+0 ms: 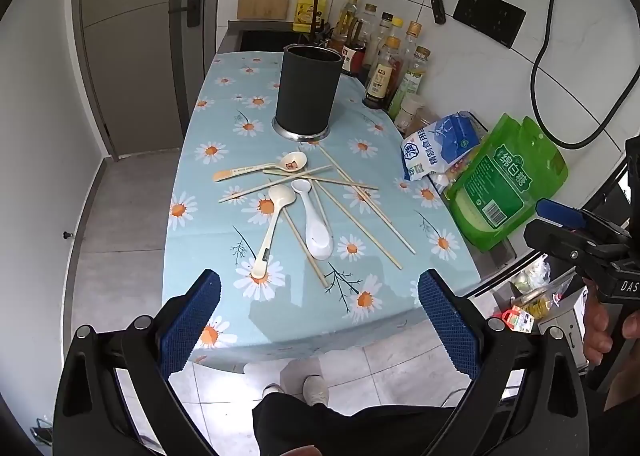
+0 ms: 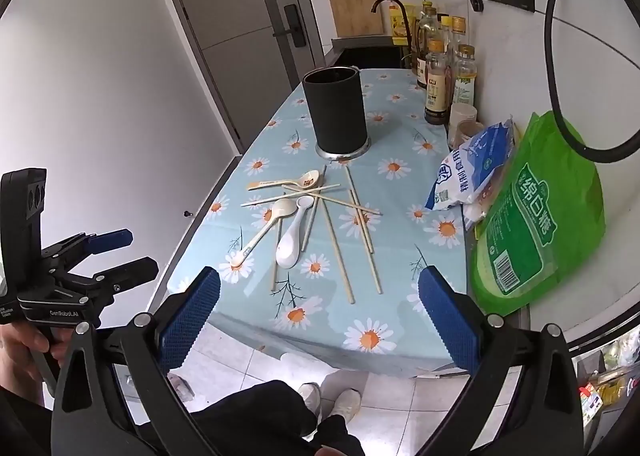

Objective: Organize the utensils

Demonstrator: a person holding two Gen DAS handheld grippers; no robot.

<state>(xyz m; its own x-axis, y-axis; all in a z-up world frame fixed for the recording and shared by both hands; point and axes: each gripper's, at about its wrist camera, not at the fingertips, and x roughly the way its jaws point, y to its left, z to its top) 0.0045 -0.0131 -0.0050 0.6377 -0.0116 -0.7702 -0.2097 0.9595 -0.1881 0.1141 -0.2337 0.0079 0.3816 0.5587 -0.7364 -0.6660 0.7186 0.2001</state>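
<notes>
The inside of the dark utensil holder point(image 1: 309, 90) is hidden by its own wall in both views. Where the chopsticks point(image 1: 362, 212) cross, the lower ones pass out of sight under the white spoon point(image 1: 316, 224). Behind the front seasoning bottles point(image 1: 382, 74), the rear ones show only necks and caps, labels too small to read. The right gripper point(image 1: 560, 224) is cut off by the left wrist view's right edge, and the black cable point(image 2: 576, 96) runs out of frame

My left wrist camera is looking down from off the table's point(image 1: 208, 124) near end toward twelve o'clock; my right one is sitting further right, facing likewise. Both are sharing the holder point(image 1: 308, 90) point(image 2: 336, 108) and utensils, well apart from me.
</notes>
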